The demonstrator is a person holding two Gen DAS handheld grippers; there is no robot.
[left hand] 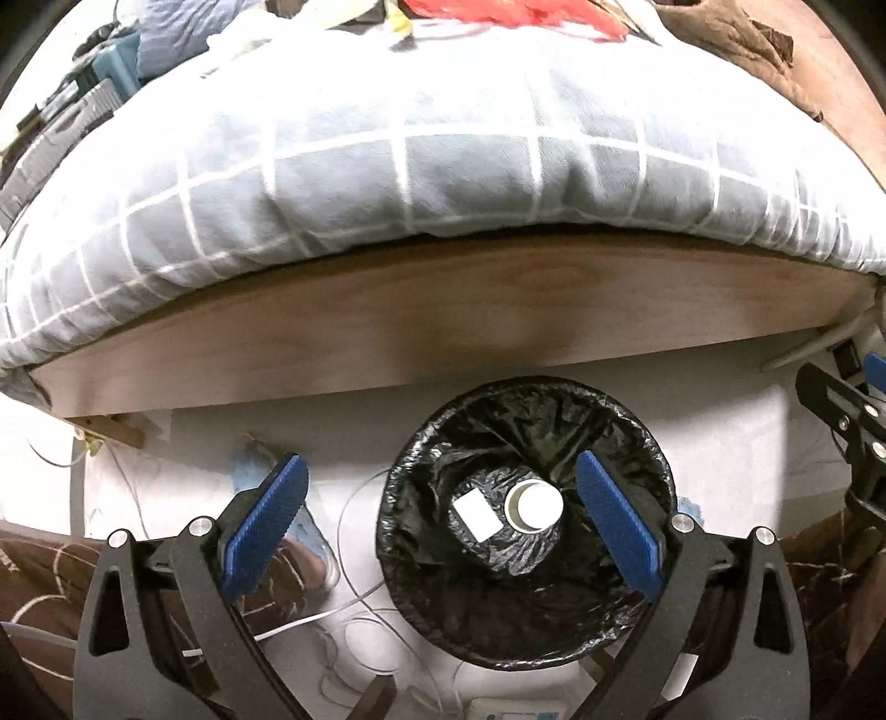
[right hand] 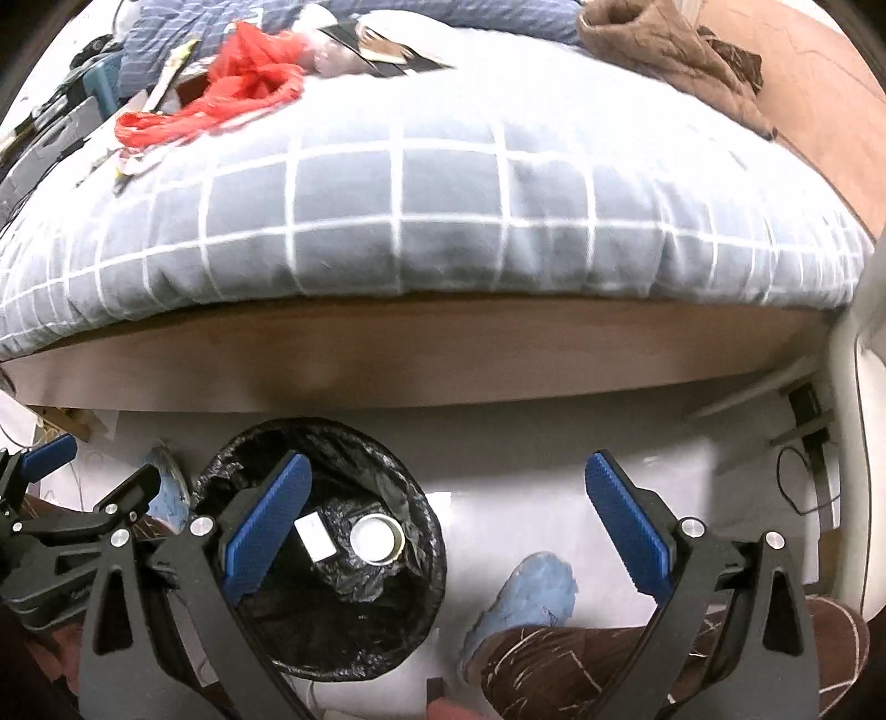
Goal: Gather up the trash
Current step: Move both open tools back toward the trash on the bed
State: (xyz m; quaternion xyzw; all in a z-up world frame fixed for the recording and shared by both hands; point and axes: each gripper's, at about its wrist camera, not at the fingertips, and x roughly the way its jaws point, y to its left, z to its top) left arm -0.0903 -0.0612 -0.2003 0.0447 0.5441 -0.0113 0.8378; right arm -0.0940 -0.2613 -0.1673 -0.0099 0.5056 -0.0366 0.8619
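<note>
A round bin with a black liner (left hand: 620,443) stands on the pale floor below the bed's wooden side. A white paper cup (left hand: 533,505) and a small white packet (left hand: 475,516) lie at its bottom. My left gripper (left hand: 440,471) hangs above the bin, open wide, nothing between its blue pads. In the right wrist view the bin (right hand: 354,443) sits lower left, and my right gripper (right hand: 448,465) is open and empty, just to the right of the bin over bare floor. More litter lies on the bed, including a red plastic bag (right hand: 232,83).
A grey checked duvet (right hand: 443,221) overhangs the wooden bed frame (right hand: 443,354). A person's feet in blue slippers (right hand: 526,592) and brown patterned trousers stand beside the bin. Thin cables (left hand: 354,609) trail on the floor at the left. A brown blanket (right hand: 664,50) lies on the far side of the bed.
</note>
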